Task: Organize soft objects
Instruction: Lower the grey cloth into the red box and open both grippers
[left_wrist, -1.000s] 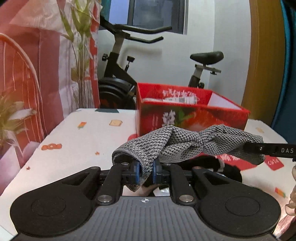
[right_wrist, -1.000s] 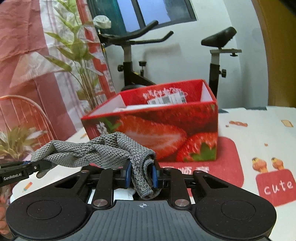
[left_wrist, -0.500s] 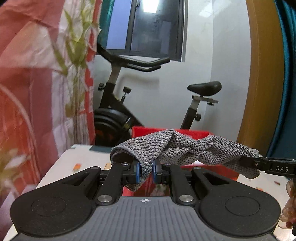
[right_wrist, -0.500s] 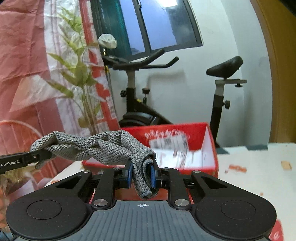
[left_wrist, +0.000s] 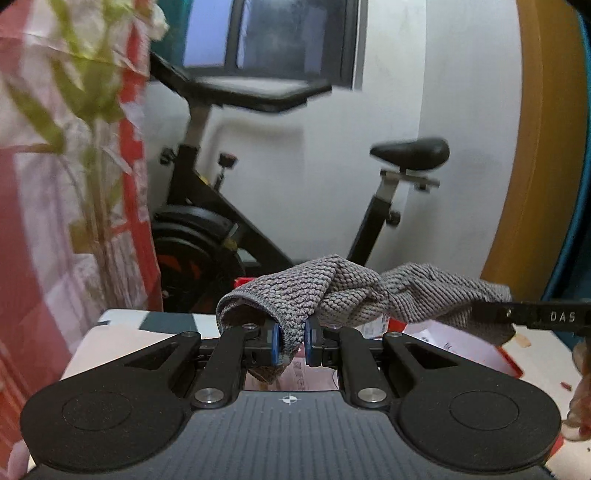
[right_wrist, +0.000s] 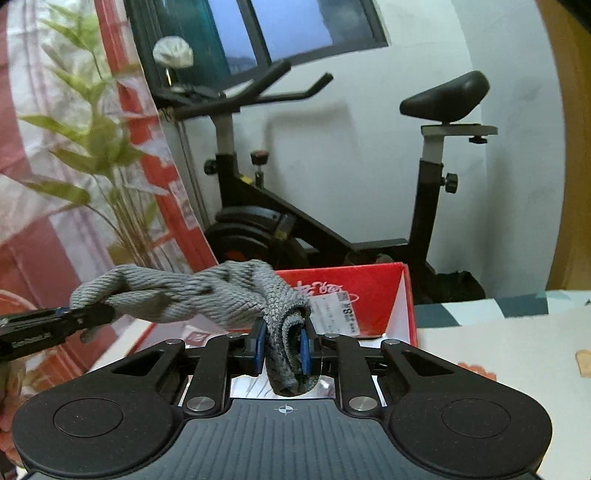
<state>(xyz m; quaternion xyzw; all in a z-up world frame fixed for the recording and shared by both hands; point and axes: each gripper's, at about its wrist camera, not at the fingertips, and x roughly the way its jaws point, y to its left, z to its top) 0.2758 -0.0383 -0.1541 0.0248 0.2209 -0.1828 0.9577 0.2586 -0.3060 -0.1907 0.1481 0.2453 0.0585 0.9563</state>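
Left wrist view showed the left gripper (left_wrist: 291, 341) and right gripper (right_wrist: 282, 349) each pinching one end of the grey cloth (left_wrist: 354, 291), slung aloft over the red box (right_wrist: 369, 291); carrying seemed underway, lowering and releasing presumably next.

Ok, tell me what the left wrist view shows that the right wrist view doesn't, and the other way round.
Only the left wrist view shows the left hand-held gripper head-on, shut on one end of the cloth, plus a teal edge at far right. Only the right wrist view shows the right hand-held gripper head-on, shut on the other end, the label inside the box, and a white bundle on the handlebar. Both show the cloth stretched between the two, the box, the exercise bike, the plant and the table.
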